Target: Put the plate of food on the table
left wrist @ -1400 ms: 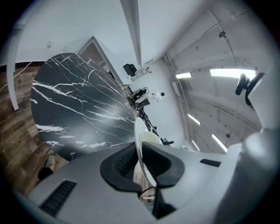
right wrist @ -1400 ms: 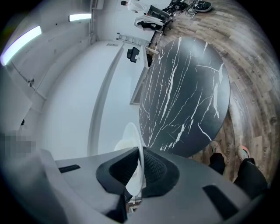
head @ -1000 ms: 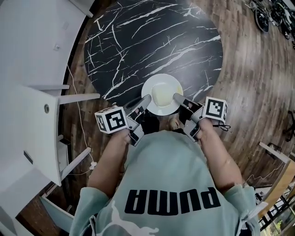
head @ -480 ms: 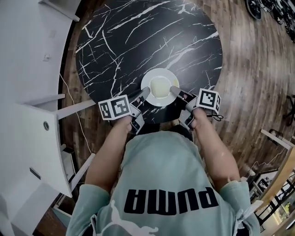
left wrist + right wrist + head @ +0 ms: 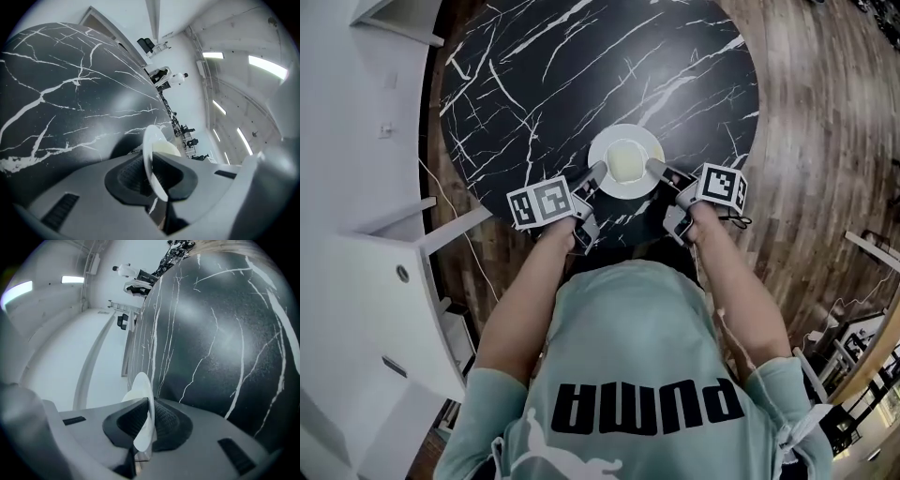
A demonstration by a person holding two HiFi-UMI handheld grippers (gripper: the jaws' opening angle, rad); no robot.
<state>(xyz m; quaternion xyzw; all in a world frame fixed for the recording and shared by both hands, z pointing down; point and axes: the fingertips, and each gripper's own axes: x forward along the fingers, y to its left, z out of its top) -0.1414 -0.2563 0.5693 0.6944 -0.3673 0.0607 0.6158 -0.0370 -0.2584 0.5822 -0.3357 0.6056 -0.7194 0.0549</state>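
Person: torso (image 5: pixel 637 394) in a teal shirt fills the bottom of the head view; both forearms reach forward to the table edge
Left cube: marker cube (image 5: pixel 541 203) sits above the left hand; top face tilted up to the camera
Right cube: marker cube (image 5: pixel 721 186) sits above the right hand; well apart from the left one
Left gripper (image 5: pixel 598 172): jaws nearly together; ribbed pads clamped on the plate's left rim, one above and one below; rim seen edge-on between them in the left gripper view
Right gripper (image 5: pixel 654 167): jaws nearly together; pads pinch the right rim, opposite the left grip; rim edge-on between pads in the right gripper view
Plate (image 5: pixel 604 144): white, round; held level between the two grippers; over the near part of the table, just inside its edge; cannot tell whether its base touches the top
Food (image 5: pixel 625 161): pale yellow mound in the plate's middle
Table (image 5: pixel 581 66): round; black marble top with white veins; stretches away beyond the plate
Cabinet (image 5: pixel 356 281): white; left of the table
Floor (image 5: pixel 825 141): wood planks; right of the table
Far room: chairs (image 5: pixel 190 138) and ceiling lights (image 5: pixel 213 55) in the gripper views
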